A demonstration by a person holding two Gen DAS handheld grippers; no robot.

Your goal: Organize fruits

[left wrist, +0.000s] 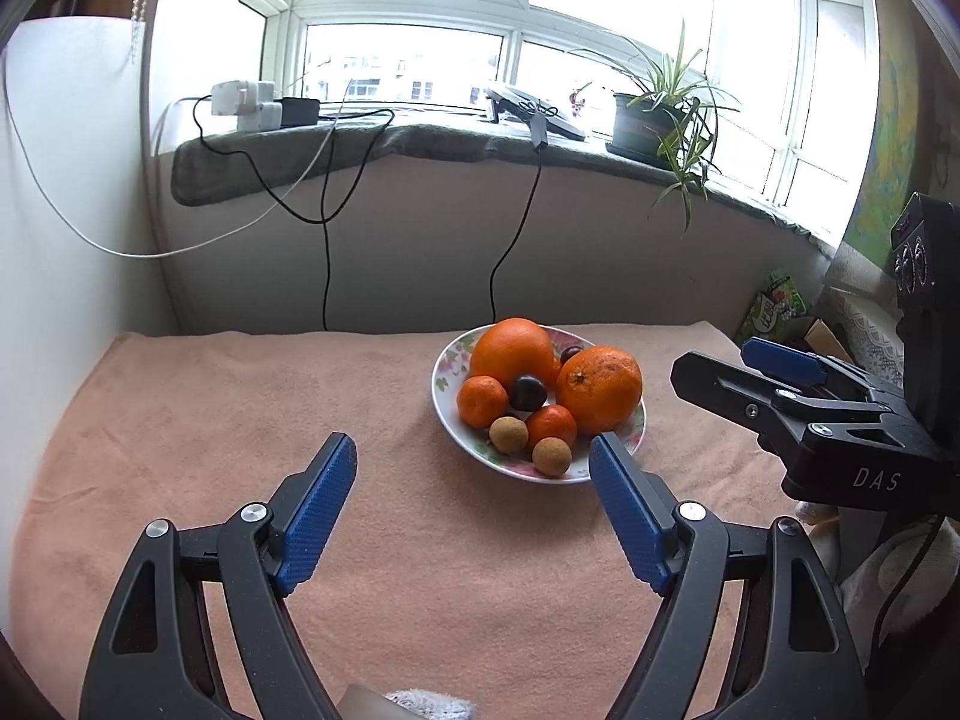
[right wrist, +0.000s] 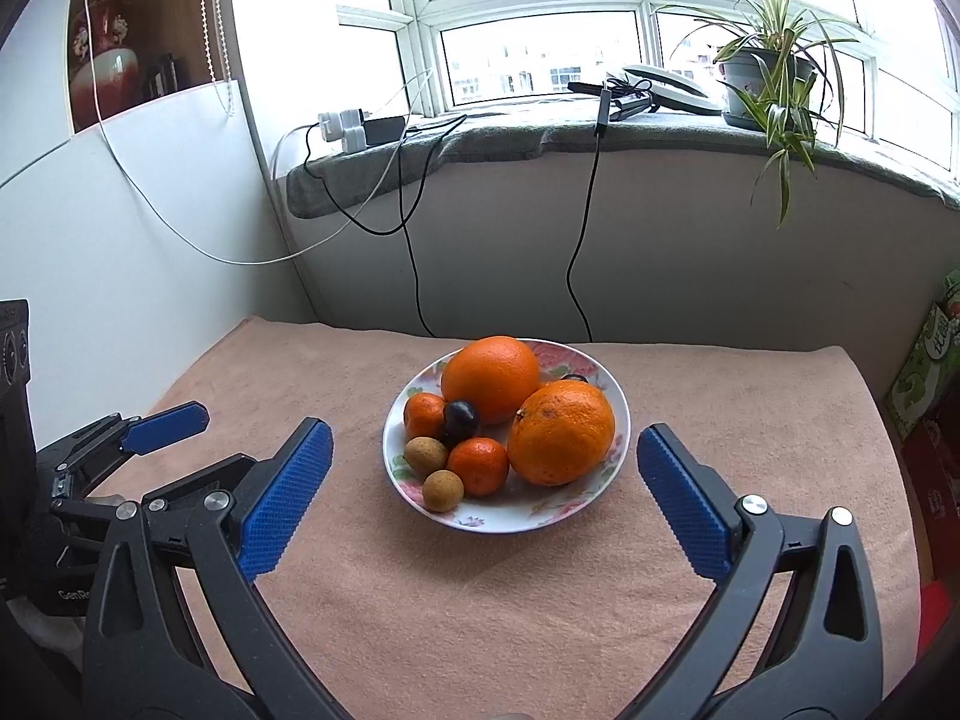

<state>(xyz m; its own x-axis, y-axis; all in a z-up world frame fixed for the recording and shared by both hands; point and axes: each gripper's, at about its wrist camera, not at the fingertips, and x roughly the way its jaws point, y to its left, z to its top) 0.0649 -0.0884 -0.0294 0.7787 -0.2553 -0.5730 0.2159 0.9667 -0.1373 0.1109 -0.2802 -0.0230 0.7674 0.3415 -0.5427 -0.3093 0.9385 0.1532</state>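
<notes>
A floral plate (left wrist: pixel 633 429) (right wrist: pixel 540 513) sits on the pink towel. It holds two big oranges (left wrist: pixel 597 387) (right wrist: pixel 561 432), two small tangerines (left wrist: pixel 480 399) (right wrist: pixel 477 465), a dark plum (left wrist: pixel 528 393) (right wrist: pixel 461 418), a second dark fruit (left wrist: pixel 570 353) behind, and two brown longans (left wrist: pixel 551 456) (right wrist: pixel 443 490). My left gripper (left wrist: pixel 471 459) is open and empty, just in front and left of the plate. My right gripper (right wrist: pixel 483 447) is open and empty, with the plate between its fingers; it also shows in the left wrist view (left wrist: pixel 744 369).
The pink towel (left wrist: pixel 240 420) (right wrist: pixel 750 408) covers the table. A white wall panel (right wrist: pixel 120 228) stands on the left. A windowsill behind holds a potted plant (left wrist: pixel 660 114) (right wrist: pixel 762 84), chargers and hanging cables (left wrist: pixel 327 252). A green box (right wrist: pixel 924 372) stands at the right edge.
</notes>
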